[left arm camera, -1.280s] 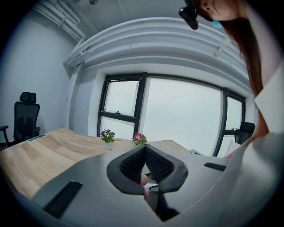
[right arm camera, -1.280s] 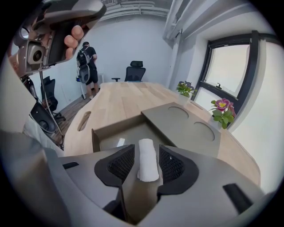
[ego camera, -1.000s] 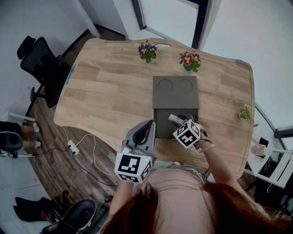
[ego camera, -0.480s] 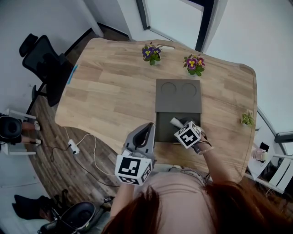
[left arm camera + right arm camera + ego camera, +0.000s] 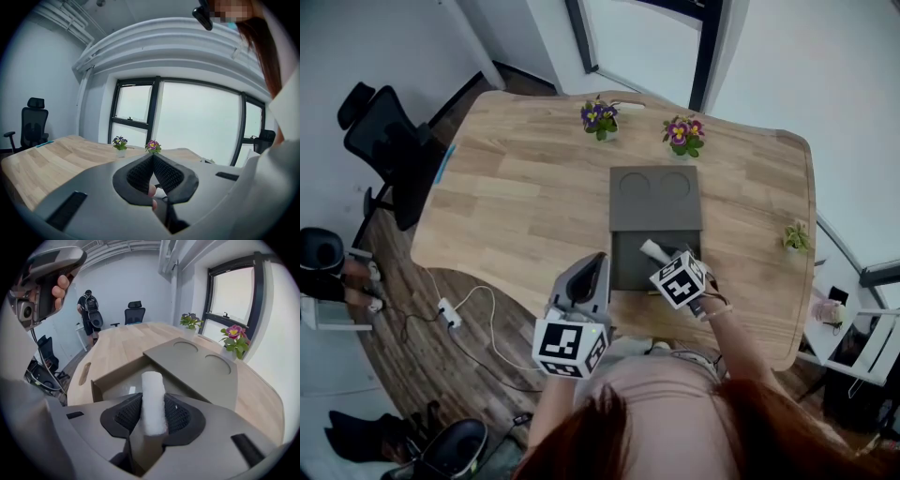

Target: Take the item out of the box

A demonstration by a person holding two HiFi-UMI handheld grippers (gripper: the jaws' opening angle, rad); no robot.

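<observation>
Head view: at lower centre, the right gripper [image 5: 664, 262] held the roll [image 5: 652, 249] over the open box [image 5: 617, 272]. Left gripper view: the left gripper [image 5: 153, 161] had its jaws together, empty. Right gripper view: the jaws were closing on the roll, which seemed lifted but not yet carried clear.

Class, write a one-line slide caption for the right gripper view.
Right tool, jaws closing on a white roll, above the open grey box.

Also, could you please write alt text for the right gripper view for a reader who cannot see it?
The right gripper is closing its jaws on a white roll that lies between its pads, pointing towards an open grey box on a wooden table. The box's flap with two round recesses lies behind, and two flowerpots stand by the window.
</observation>
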